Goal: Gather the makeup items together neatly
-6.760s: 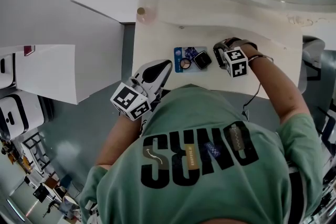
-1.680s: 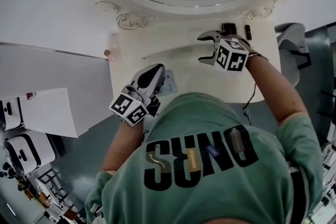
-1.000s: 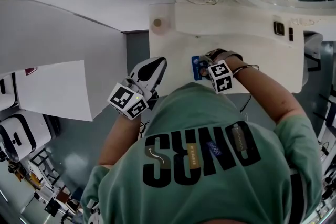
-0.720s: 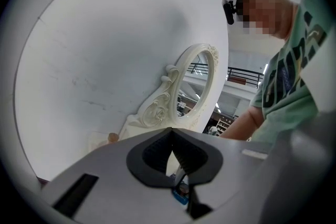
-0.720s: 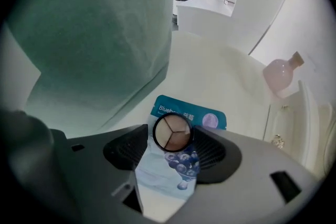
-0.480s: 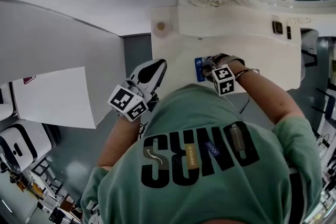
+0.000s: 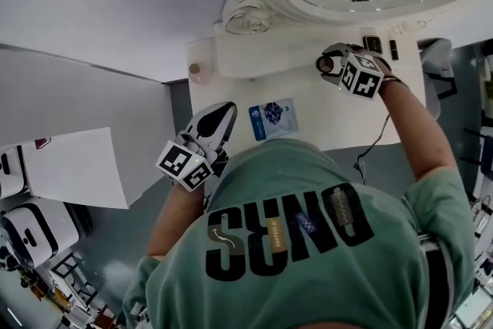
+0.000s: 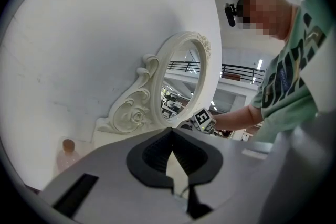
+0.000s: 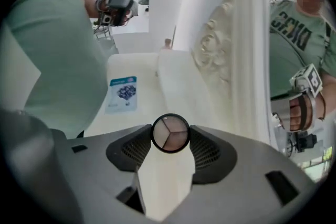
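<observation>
Eyeshadow compact (image 9: 170,132) in right tool (image 9: 171,136) grip

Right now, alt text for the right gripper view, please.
The right gripper, its jaws just closed, holds a round three-shade eyeshadow compact over a dressing table. A blue card lies on it; an ornate mirror frame stands right.

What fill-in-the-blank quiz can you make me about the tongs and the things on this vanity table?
The right tongs, whose jaws have just been closing, grip a round compact with ___ colour sections.
The left tongs are shut and hold ___.
The blue-and-white card lies flat on the table, touched by ___ tongs.
Missing words: three; nothing; neither.
</observation>
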Action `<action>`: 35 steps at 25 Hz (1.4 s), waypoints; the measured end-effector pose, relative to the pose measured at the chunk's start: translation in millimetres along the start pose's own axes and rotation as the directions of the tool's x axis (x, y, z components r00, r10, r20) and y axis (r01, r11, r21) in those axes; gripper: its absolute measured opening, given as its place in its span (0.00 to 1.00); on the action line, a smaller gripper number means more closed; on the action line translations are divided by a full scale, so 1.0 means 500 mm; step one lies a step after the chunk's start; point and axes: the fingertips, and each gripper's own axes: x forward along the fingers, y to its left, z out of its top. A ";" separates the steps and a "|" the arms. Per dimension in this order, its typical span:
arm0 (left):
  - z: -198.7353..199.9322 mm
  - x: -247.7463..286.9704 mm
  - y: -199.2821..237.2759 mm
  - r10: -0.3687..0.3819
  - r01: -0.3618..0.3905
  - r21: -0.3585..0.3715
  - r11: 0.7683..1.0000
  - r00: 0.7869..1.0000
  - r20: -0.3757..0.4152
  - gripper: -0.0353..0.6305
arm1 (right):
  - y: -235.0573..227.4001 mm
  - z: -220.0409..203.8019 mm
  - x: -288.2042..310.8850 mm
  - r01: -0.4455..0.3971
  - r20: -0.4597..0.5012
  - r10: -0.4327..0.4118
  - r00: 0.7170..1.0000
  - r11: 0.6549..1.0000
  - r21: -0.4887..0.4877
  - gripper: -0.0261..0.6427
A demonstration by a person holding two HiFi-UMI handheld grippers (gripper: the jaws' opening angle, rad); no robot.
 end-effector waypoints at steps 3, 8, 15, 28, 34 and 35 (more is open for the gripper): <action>-0.012 0.069 -0.045 0.036 -0.035 -0.017 0.999 0.999 0.018 0.07 | -0.084 -0.105 -0.024 0.017 -0.024 -0.016 1.000 0.999 0.049 0.37; -0.035 0.167 -0.112 0.079 -0.078 -0.029 0.997 0.996 0.039 0.07 | -0.146 -0.175 -0.018 0.009 -0.012 -0.009 1.000 0.998 0.054 0.37; -0.051 0.198 -0.147 0.160 -0.159 -0.028 0.987 0.986 0.041 0.07 | -0.148 -0.181 0.019 -0.032 0.018 0.032 0.999 0.999 0.008 0.38; -0.021 0.161 -0.146 0.113 -0.114 0.005 0.994 0.991 0.066 0.07 | -0.017 0.019 -0.123 -0.011 0.282 0.021 0.959 0.999 -0.038 0.44; -0.001 0.052 -0.095 0.063 -0.064 0.015 0.998 0.997 0.053 0.07 | 0.203 0.135 0.018 -0.137 0.167 0.162 0.973 0.979 -0.148 0.46; 0.000 0.027 -0.083 0.060 -0.060 0.015 0.998 0.997 0.049 0.07 | 0.233 0.151 0.047 -0.158 0.143 0.180 0.973 0.975 -0.154 0.47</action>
